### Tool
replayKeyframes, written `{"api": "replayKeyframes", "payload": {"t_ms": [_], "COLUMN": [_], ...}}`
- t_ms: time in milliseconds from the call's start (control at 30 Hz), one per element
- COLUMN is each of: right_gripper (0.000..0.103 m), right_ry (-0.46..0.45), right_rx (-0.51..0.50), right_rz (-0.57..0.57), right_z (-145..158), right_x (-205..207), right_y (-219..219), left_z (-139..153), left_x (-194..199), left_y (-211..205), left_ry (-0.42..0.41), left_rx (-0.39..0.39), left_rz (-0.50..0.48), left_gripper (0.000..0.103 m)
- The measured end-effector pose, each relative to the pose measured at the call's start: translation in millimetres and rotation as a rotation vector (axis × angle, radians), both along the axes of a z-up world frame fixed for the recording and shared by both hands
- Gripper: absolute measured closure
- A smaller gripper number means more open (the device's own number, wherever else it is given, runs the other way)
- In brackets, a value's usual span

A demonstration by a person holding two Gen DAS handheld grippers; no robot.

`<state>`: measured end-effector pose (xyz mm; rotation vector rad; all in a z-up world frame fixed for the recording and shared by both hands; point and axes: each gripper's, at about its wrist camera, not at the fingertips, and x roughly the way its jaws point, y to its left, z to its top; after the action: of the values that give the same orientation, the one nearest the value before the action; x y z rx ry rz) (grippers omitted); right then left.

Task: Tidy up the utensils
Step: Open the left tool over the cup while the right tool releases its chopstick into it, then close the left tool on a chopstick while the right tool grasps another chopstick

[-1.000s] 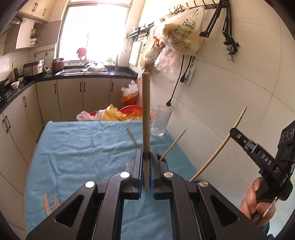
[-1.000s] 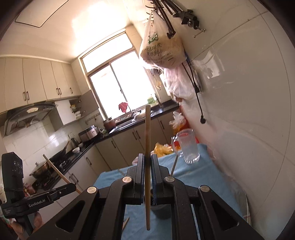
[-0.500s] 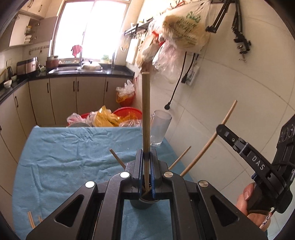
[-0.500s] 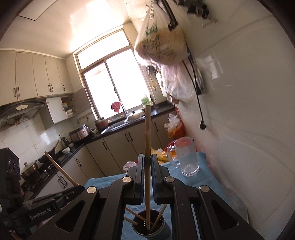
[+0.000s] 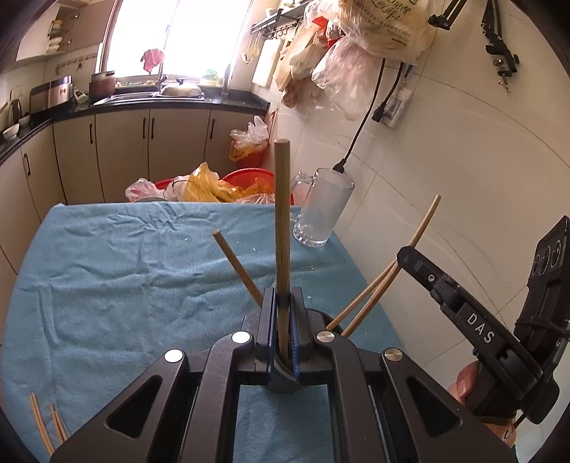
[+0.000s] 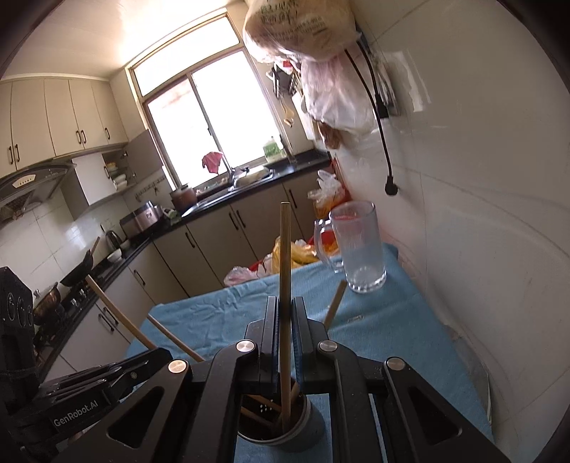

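Observation:
My left gripper (image 5: 284, 313) is shut on an upright wooden chopstick (image 5: 281, 213), held over a dark round holder (image 5: 285, 377) on the blue cloth. My right gripper (image 6: 285, 320) is shut on another upright chopstick (image 6: 285, 256) whose lower end dips into the same holder (image 6: 285, 427). Several chopsticks (image 5: 235, 267) lean out of the holder. The right gripper shows at the right edge of the left wrist view (image 5: 463, 302), with its chopstick (image 5: 420, 231). Loose chopsticks (image 5: 42, 424) lie at the cloth's near left corner.
A glass mug (image 5: 320, 210) stands at the far right of the blue cloth (image 5: 124, 285), next to the white tiled wall. Plastic bags and a red basin (image 5: 221, 185) lie behind the table. Bags (image 5: 374, 25) hang on the wall above.
Both grippers have come down and closer over the holder with their chopsticks. The right chopstick's tip has gone into the holder.

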<state>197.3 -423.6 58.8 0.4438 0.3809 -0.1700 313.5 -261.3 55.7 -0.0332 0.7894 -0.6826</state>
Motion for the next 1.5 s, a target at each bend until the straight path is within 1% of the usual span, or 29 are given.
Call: {"api": "replayKeyframes", "payload": {"t_ms": [133, 167, 233, 267, 300, 333, 467, 567, 633, 733, 833, 933, 1000, 1133, 1167, 1233, 1300, 1400, 1433, 1467, 1500], "right_gripper": [0.095, 0.095, 0.093, 0.09, 0.087, 0.086, 0.085, 0.08, 0.076, 0.073, 0.072, 0.071, 0.071, 0.071, 0.071, 0.071, 0.071, 0.071, 0.071, 0.071, 0.071], "right_ry": [0.024, 0.025, 0.021, 0.02, 0.014, 0.002, -0.049, -0.089, -0.106, -0.112, -0.081, -0.027, 0.015, 0.119, 0.143, 0.184, 0.209, 0.234, 0.242, 0.246, 0.248], "right_rx": [0.011, 0.013, 0.006, 0.002, -0.001, -0.004, -0.013, -0.001, 0.004, 0.016, 0.014, 0.045, 0.057, 0.052, 0.055, 0.055, 0.047, 0.033, 0.029, 0.022, 0.012], "right_rz": [0.011, 0.009, 0.003, 0.004, -0.001, -0.012, -0.039, -0.049, -0.058, -0.052, -0.034, 0.007, 0.052, 0.145, 0.167, 0.22, 0.26, 0.323, 0.336, 0.344, 0.351], "right_z": [-7, -7, -6, -4, -1, 3, 18, 27, 31, 32, 24, 4, -12, -47, -53, -63, -70, -74, -74, -74, -75], "right_x": [3, 3, 0, -2, -5, -11, -33, -53, -66, -79, -88, -92, -92, -82, -79, -73, -68, -61, -58, -57, -56], "right_y": [0, 0, -1, -1, -1, -2, -1, 0, 2, 9, 20, 34, 47, 81, 88, 104, 121, 144, 151, 157, 163], "left_z": [-4, -4, -2, 1, 3, 8, 27, 40, 46, 53, 52, 41, 30, -3, -15, -29, -45, -66, -76, -81, -91], "left_x": [1, 1, 0, -2, -4, -9, -22, -33, -42, -55, -67, -81, -93, -112, -116, -120, -125, -125, -122, -119, -113], "left_y": [-2, -1, 1, 3, 5, 8, 20, 29, 35, 44, 55, 71, 82, 108, 119, 138, 166, 219, 243, 257, 281], "left_ry": [-0.007, -0.015, -0.015, -0.023, -0.032, -0.052, -0.083, -0.109, -0.122, -0.129, -0.122, -0.088, -0.075, -0.027, -0.009, 0.017, 0.046, 0.091, 0.122, 0.143, 0.181], "left_rx": [0.005, 0.006, 0.001, -0.005, -0.008, -0.013, -0.04, -0.058, -0.068, -0.077, -0.078, -0.08, -0.058, -0.016, 0.003, 0.023, 0.042, 0.059, 0.06, 0.06, 0.055], "left_rz": [0.009, 0.012, 0.011, 0.014, 0.018, 0.027, 0.028, 0.032, 0.035, 0.039, 0.047, 0.059, 0.072, 0.096, 0.113, 0.139, 0.176, 0.269, 0.31, 0.337, 0.384], "left_gripper": [0.096, 0.094, 0.084, 0.075, 0.069, 0.069, 0.068, 0.062, 0.062, 0.06, 0.059, 0.059, 0.059, 0.059, 0.059, 0.059, 0.059, 0.059, 0.059, 0.059, 0.059]}}
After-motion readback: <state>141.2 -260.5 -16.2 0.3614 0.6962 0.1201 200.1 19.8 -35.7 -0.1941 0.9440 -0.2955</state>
